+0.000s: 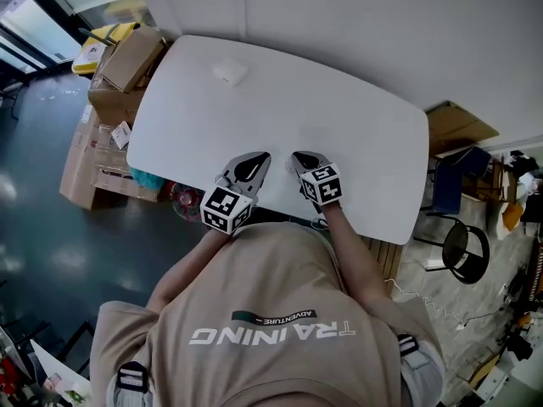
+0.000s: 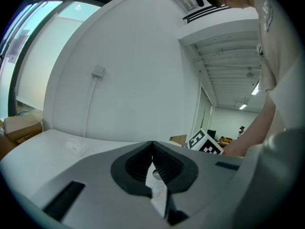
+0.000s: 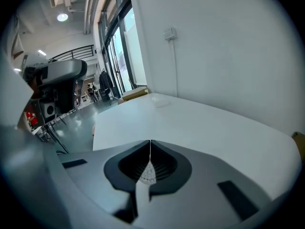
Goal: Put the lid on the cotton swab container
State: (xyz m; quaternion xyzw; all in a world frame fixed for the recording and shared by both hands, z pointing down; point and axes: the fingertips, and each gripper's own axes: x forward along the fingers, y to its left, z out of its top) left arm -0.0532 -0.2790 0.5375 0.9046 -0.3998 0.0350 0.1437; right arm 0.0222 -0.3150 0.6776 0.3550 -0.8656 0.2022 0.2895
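Your shirt (image 1: 254, 270) carries the only readable print: "TRAINING" in large white letters and a smaller "ADVENTURE" beside it, both upside down from the head view.

Bare surface is stretching across the white table (image 1: 339, 142), a small white container (image 1: 229, 73) sitting near its far-left corner.

The left hand-held gripper (image 1: 253, 166) and right hand-held gripper (image 1: 307, 163) sit side by side, jaws pressed together.

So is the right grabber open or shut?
Shut: the right gripper has its jaws touching along their tips, with nothing between them.
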